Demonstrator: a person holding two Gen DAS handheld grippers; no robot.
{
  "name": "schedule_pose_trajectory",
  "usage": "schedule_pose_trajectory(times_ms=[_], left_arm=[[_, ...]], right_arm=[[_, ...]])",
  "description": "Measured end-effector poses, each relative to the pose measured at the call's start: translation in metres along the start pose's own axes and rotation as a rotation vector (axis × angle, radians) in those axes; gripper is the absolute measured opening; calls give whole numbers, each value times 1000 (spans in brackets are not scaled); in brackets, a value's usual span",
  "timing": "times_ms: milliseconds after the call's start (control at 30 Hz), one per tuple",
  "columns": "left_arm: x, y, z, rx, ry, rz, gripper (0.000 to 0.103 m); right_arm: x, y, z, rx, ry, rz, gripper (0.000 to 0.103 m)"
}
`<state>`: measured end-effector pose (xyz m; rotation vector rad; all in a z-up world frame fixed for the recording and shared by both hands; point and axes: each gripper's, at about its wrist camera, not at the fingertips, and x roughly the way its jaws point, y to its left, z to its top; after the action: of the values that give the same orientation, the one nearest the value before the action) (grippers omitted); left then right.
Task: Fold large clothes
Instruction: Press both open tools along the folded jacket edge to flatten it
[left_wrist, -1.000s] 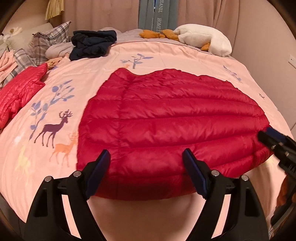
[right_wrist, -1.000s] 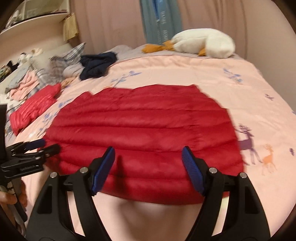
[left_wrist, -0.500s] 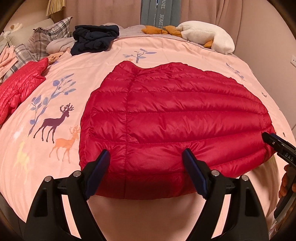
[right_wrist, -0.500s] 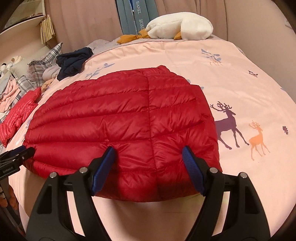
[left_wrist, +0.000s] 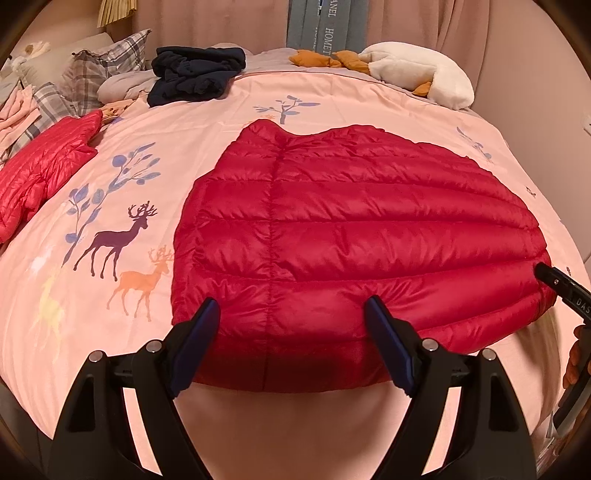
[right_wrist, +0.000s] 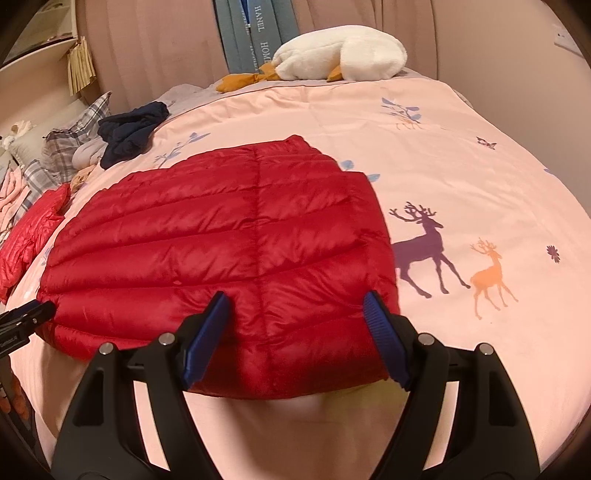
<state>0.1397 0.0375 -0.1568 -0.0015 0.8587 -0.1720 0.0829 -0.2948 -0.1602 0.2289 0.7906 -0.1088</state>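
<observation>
left gripper (left_wrist: 291, 347): jaws spread wide, nothing clamped; poised over the near hem of the red down jacket (left_wrist: 354, 236), left corner at 9 o'clock of it.
right gripper (right_wrist: 295, 341): likewise released, over the near hem by the right corner; contact with the fabric can't be confirmed, the fisheye view is poor.
change: over the last second both views have been swung outward and drawn nearer the hem corners.
jacket: laid flat, back up, on the pink deer-print duvet (left_wrist: 110, 206), collar at 12 o'clock.
meaning: hem pinch likely next; fold not started.
surroundings: second red jacket (left_wrist: 40, 166) at 10 o'clock, dark clothes (left_wrist: 195, 74) at 11, plush goose (left_wrist: 417, 74) at 1.
</observation>
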Motion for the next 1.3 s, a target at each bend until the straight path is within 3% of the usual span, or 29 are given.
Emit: schedule_pose_trajectory(times_ms=[167, 400, 700, 1300], left_arm=[[-7, 4, -1, -19, -7, -4, 82], [-18, -9, 1, 1, -30, -35, 82], [-8, -31, -5, 64, -5, -23, 82], [-5, -36, -13, 79, 12, -4, 82]], right_arm=[[-9, -3, 0, 12, -21, -4, 77], [-30, 31, 1, -76, -78, 88, 77], [-16, 81, -14, -205, -19, 154, 77], [-3, 71, -20, -185, 10, 132, 79]])
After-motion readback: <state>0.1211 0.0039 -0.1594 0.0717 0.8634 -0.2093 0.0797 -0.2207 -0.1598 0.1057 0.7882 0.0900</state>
